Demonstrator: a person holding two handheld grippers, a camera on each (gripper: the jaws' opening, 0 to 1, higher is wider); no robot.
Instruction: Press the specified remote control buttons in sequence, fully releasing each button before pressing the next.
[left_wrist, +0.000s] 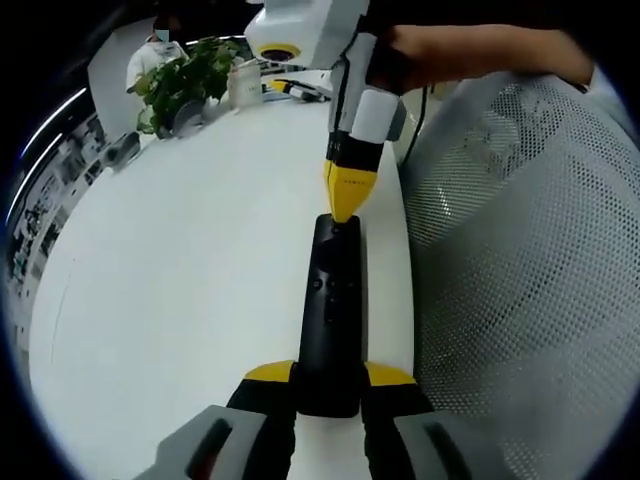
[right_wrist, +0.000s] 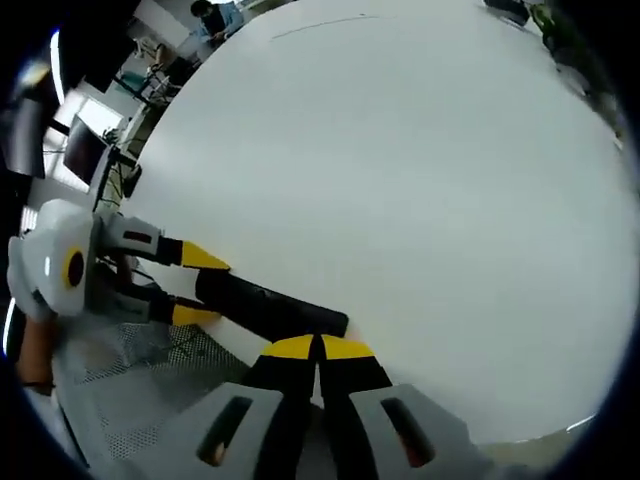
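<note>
A long black remote control (left_wrist: 330, 300) lies lengthwise at the right edge of the white table (left_wrist: 200, 280). My left gripper (left_wrist: 330, 376) is shut on its near end, one yellow tip on each side. In the left gripper view my right gripper (left_wrist: 345, 203) comes down from above, its yellow tips shut together, and touches the remote's far end. In the right gripper view the right gripper (right_wrist: 318, 348) rests its shut tips on the end of the remote (right_wrist: 265, 303), while the left gripper (right_wrist: 198, 287) clamps the other end from the left.
A white mesh chair (left_wrist: 520, 250) stands close beside the table's right edge. At the far end are a potted plant (left_wrist: 185, 80), a white cup (left_wrist: 245, 85) and small items. A person (left_wrist: 155, 50) stands beyond. The table (right_wrist: 400, 180) spreads wide and white.
</note>
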